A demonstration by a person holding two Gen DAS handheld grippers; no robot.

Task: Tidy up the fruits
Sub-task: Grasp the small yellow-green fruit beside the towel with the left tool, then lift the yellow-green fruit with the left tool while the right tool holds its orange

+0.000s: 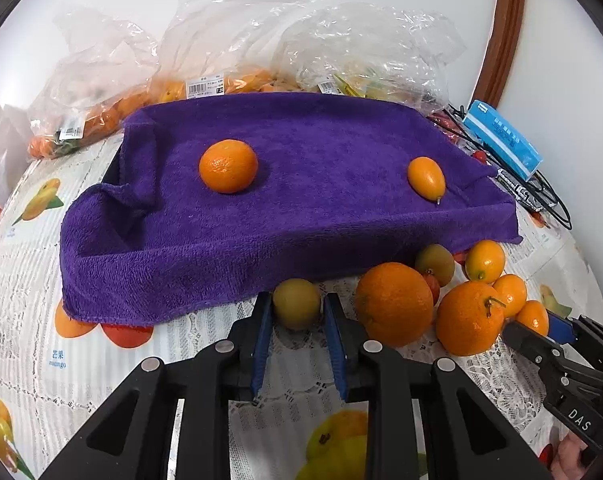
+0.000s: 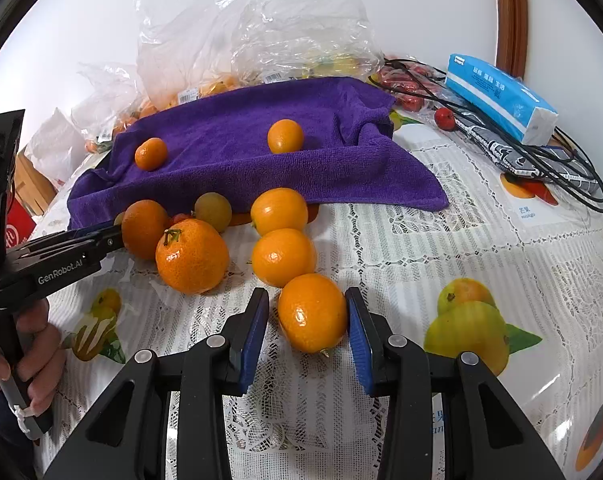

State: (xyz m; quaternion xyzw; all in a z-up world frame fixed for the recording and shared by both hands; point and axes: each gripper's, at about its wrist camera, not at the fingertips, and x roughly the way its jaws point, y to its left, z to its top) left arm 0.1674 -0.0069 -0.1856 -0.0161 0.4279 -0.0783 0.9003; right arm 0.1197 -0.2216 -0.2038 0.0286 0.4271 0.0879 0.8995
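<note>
My left gripper [image 1: 296, 300] is shut on a small yellow-green fruit [image 1: 296, 314] on the table, just in front of the purple towel-covered tray [image 1: 261, 224]. A mandarin [image 1: 228, 166] and a kumquat [image 1: 426, 178] lie on the towel. To the right sits a loose pile with a big orange [image 1: 393, 304] and a stemmed mandarin [image 1: 469, 318]. My right gripper [image 2: 307, 308] stands open around an orange kumquat [image 2: 311, 312] that rests on the tablecloth. Its right pad touches the fruit and its left pad is a little apart from it.
Clear plastic bags [image 1: 241, 40] of fruit stand behind the tray. A blue tissue pack [image 2: 501, 96] and black cables [image 2: 561, 168] lie at the back right. A hand [image 2: 33, 344] holds the left gripper's handle. The lace tablecloth [image 2: 441, 248] has fruit prints.
</note>
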